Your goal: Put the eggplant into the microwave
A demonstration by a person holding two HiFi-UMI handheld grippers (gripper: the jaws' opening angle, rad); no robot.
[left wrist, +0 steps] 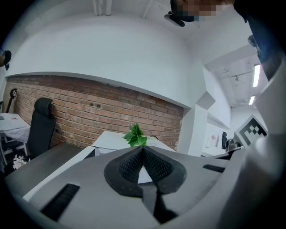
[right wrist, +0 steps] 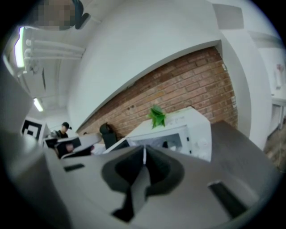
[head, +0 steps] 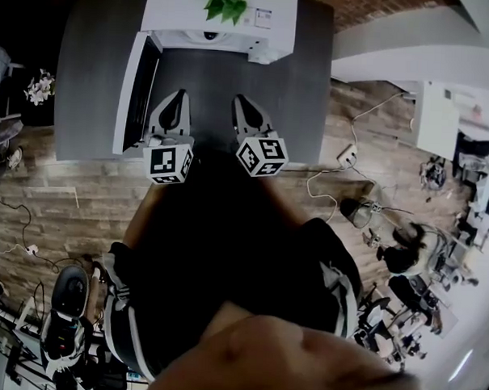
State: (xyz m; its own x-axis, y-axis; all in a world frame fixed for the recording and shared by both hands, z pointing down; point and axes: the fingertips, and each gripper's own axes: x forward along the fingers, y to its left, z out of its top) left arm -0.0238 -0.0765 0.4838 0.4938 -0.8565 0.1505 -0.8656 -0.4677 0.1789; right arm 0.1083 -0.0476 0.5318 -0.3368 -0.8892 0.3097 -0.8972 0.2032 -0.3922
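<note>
The white microwave stands at the far edge of the grey table, with its door swung open to the left. In the right gripper view a small dark shape shows inside the microwave; I cannot tell if it is the eggplant. No eggplant is seen elsewhere. My left gripper and right gripper hover side by side over the table in front of the microwave. Both are shut with nothing between the jaws, as the left gripper and right gripper views show.
A green plant sits on top of the microwave. A brick wall runs behind the table, and a black office chair stands at its left. Cables and a power strip lie on the wooden floor to the right.
</note>
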